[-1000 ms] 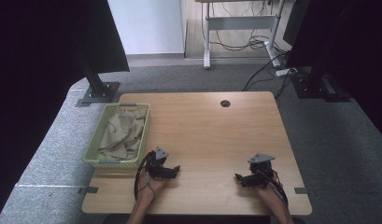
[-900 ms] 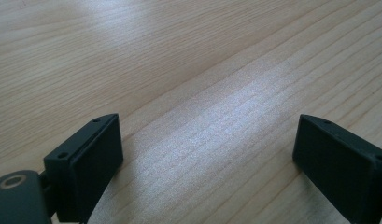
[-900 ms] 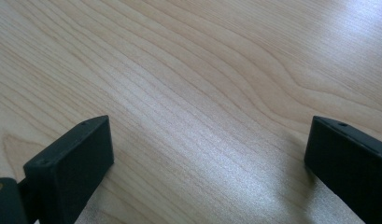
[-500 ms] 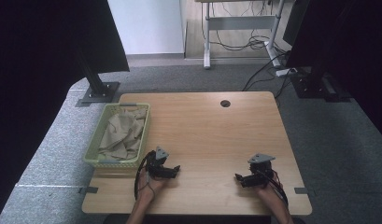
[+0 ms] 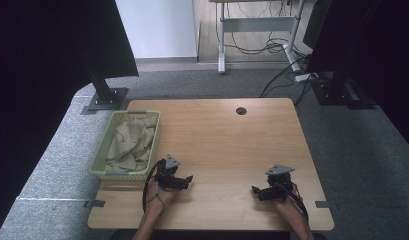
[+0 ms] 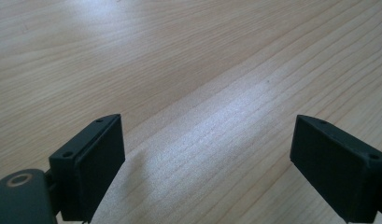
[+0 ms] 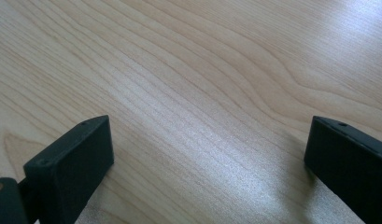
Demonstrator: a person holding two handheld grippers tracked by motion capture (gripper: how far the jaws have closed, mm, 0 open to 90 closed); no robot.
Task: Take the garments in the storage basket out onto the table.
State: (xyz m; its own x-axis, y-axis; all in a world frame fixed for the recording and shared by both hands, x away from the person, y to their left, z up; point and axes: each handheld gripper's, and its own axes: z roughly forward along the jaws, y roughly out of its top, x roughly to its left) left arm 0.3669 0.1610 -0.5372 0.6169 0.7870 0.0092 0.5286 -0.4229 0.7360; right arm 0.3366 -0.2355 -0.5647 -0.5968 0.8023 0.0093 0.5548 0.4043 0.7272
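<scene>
My left gripper (image 5: 188,179) rests low on the wooden table (image 5: 217,140) near its front left, just right of the basket, and points right. Its jaws stand wide apart over bare wood (image 6: 202,154) with nothing between them (image 6: 208,165). My right gripper (image 5: 254,190) sits near the table's front right and points left. It is open too, with only wood grain between its jaws (image 7: 207,172). A pale green basket (image 5: 102,167) on the table's left side holds crumpled beige cloth (image 5: 132,142).
A round cable hole (image 5: 241,111) lies near the table's far edge. Dark stands (image 5: 104,95) and a desk frame with cables (image 5: 277,50) stand on the grey carpet beyond the table. The person's forearms (image 5: 152,220) come in from the bottom edge.
</scene>
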